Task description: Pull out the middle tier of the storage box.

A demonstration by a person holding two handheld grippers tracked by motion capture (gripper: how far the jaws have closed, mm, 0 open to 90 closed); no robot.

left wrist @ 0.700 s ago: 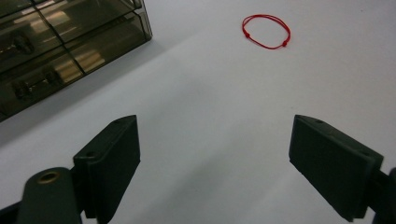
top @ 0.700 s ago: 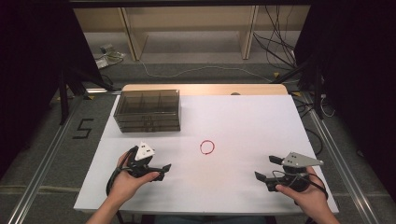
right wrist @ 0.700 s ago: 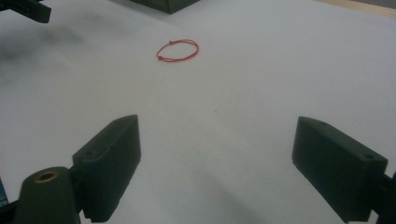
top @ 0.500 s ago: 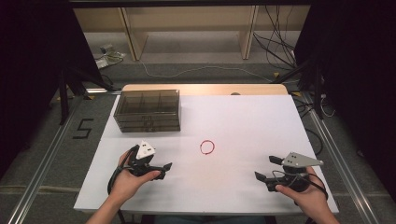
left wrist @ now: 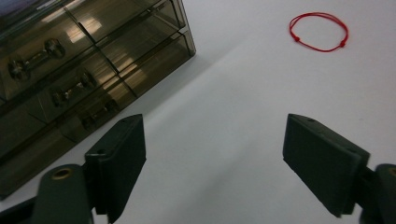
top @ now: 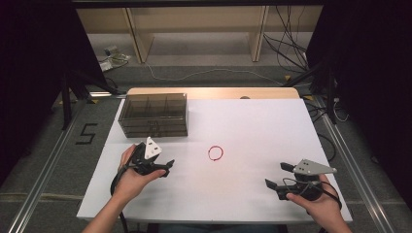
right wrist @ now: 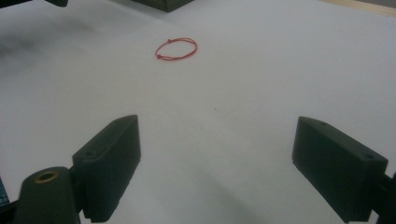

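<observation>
Left gripper [top: 165,167] low near the drawer box [top: 153,114], jaws apart and empty, right gripper [top: 278,175] at the table's [top: 252,121] near edge, jaws wide, red loop [top: 215,153] between them

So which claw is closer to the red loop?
The left claw. It sits just left of the red loop, beside the drawer box; the right claw is farther back, near the table's front edge.

**White table, two things on it**

The white-topped table [top: 272,131] carries a smoky clear drawer box [top: 153,114] and a red string loop [top: 215,153], well apart from each other. In the left gripper view the drawer box [left wrist: 70,70] lies ahead and left of the jaws, the loop [left wrist: 319,31] far ahead to their right. In the right gripper view the loop [right wrist: 175,49] lies well ahead, nearer the left jaw's side.
</observation>
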